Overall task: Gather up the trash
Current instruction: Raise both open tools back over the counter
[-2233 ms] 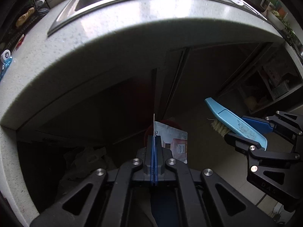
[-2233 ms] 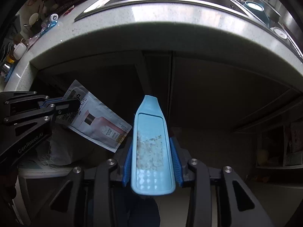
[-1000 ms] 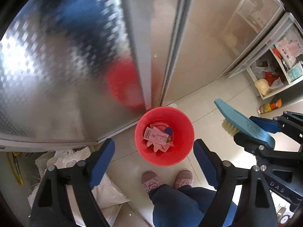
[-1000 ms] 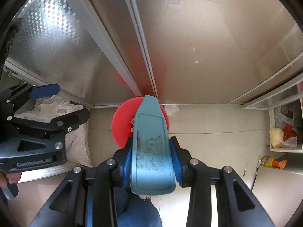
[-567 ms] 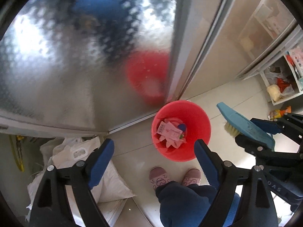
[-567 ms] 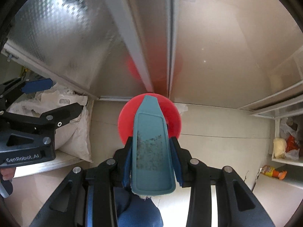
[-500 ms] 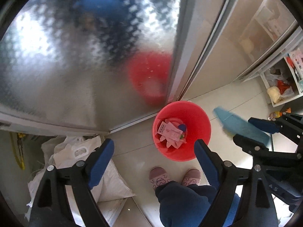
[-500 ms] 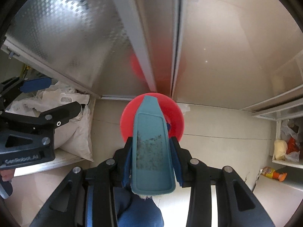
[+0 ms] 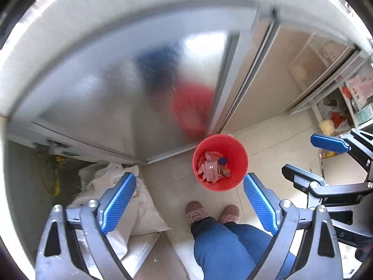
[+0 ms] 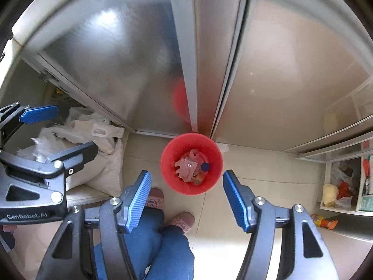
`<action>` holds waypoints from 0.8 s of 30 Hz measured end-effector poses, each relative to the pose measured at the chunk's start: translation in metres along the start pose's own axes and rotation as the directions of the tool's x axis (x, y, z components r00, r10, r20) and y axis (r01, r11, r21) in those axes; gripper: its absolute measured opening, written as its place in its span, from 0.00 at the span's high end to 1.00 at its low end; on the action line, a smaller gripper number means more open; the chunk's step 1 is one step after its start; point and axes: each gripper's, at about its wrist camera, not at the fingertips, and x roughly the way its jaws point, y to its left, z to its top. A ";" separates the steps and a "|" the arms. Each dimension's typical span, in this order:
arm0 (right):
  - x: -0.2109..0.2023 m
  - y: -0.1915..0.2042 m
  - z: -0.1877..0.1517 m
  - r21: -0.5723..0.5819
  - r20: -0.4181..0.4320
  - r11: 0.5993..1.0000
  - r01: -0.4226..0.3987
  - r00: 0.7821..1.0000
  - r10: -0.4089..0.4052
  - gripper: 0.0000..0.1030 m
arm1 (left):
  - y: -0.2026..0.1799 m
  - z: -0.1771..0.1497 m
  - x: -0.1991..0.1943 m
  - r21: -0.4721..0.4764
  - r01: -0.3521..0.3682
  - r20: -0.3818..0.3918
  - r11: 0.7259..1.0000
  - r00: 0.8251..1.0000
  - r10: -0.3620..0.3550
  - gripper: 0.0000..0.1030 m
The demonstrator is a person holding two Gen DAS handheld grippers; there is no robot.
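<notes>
A red bucket (image 9: 220, 162) stands on the tiled floor against the metal cabinet doors; it also shows in the right wrist view (image 10: 191, 163). Inside lie a pink packet (image 9: 209, 169), other wrappers and a blue cap (image 10: 205, 166). My left gripper (image 9: 188, 192) is open and empty, high above the floor, with the bucket just past its right finger. My right gripper (image 10: 186, 190) is open and empty, directly above the bucket. The blue brush is not visible in either view.
The person's slippered feet (image 9: 211, 212) and jeans (image 9: 223, 249) are just in front of the bucket. White sacks (image 9: 116, 186) lie on the floor at left. Shelves with bags and packets (image 10: 345, 184) stand at right. Steel cabinet doors (image 10: 163, 58) rise behind.
The right gripper has opened and no longer holds the blue brush. Both views have pulled up and back from the bucket. The left gripper stays open after dropping the packet.
</notes>
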 end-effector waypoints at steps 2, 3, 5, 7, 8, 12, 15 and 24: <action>-0.023 0.005 0.005 0.002 0.017 1.000 -0.004 1.000 0.004 0.40 | 0.002 0.003 -0.023 -0.012 -0.005 0.016 1.000 1.000 0.005 0.06; -0.035 0.007 0.008 0.000 0.026 1.000 -0.007 1.000 0.007 0.40 | 0.006 0.004 -0.036 -0.020 -0.010 0.027 1.000 1.000 0.011 0.05; -0.055 0.013 0.015 -0.010 0.048 1.000 -0.007 0.999 0.007 0.40 | 0.013 0.006 -0.061 -0.043 -0.021 0.052 0.999 0.998 0.024 0.01; -0.072 0.021 0.023 -0.018 0.072 1.000 -0.001 0.997 0.003 0.39 | 0.020 0.008 -0.082 -0.065 -0.025 0.071 0.998 0.997 0.030 0.01; -0.080 0.023 0.027 -0.024 0.081 1.000 -0.003 0.997 0.005 0.38 | 0.025 0.010 -0.092 -0.076 -0.029 0.080 0.997 0.996 0.035 0.01; -0.109 0.036 0.046 -0.058 0.137 0.998 0.000 0.991 0.008 0.29 | 0.044 0.016 -0.128 -0.122 -0.070 0.122 0.990 0.989 0.085 0.01; -0.126 0.045 0.061 -0.090 0.184 0.996 -0.010 0.983 0.027 0.24 | 0.063 0.020 -0.150 -0.168 -0.098 0.154 0.981 0.980 0.124 0.01; -0.140 0.089 0.123 -0.219 0.250 0.975 -0.035 0.964 0.090 0.13 | 0.133 0.035 -0.181 -0.317 -0.164 0.172 0.934 0.959 0.227 0.01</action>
